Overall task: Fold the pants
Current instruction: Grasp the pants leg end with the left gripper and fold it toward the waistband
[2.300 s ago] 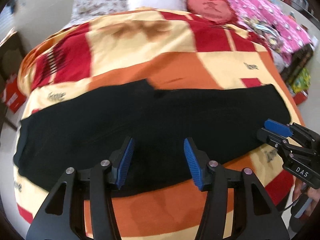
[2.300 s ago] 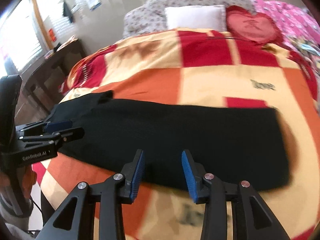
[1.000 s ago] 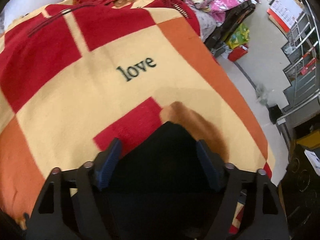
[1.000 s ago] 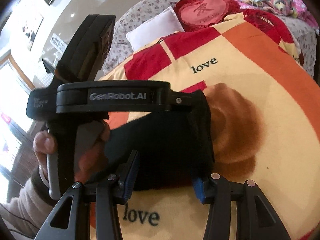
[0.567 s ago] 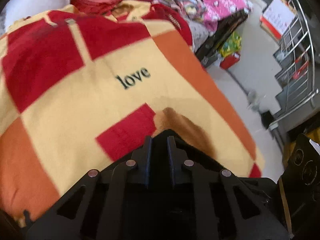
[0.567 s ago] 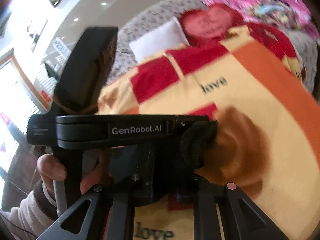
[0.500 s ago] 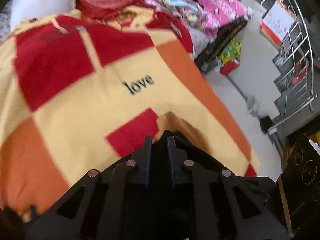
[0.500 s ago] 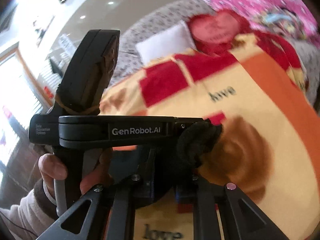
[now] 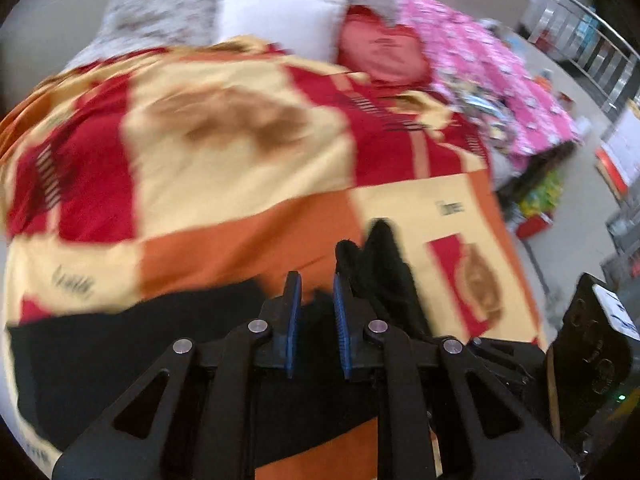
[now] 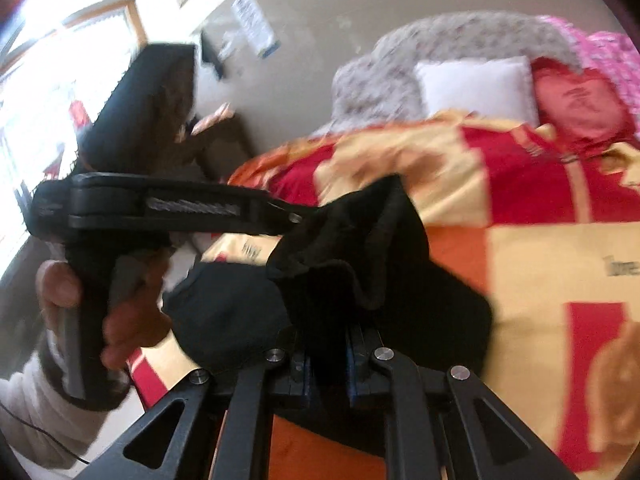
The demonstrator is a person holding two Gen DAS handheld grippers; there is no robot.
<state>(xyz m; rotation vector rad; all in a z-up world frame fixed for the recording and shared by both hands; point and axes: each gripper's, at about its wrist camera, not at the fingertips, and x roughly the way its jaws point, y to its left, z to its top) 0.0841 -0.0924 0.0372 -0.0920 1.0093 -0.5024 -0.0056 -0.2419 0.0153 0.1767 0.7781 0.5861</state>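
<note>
Both our grippers pinch the black fabric pants [image 10: 384, 248].
Left gripper [image 9: 316, 312] and right gripper [image 10: 326, 364] fingers clamp bunched cloth raised over the patchwork blanket [image 9: 240, 160].

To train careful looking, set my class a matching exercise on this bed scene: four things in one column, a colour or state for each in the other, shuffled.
Things:
1. pants
2. pillow
3. heart cushion
4. right gripper

Descriptions:
a. red
b. shut on black cloth
c. white
d. black, one end lifted off the blanket

Pairs: 1-d, 2-c, 3-a, 4-b
</note>
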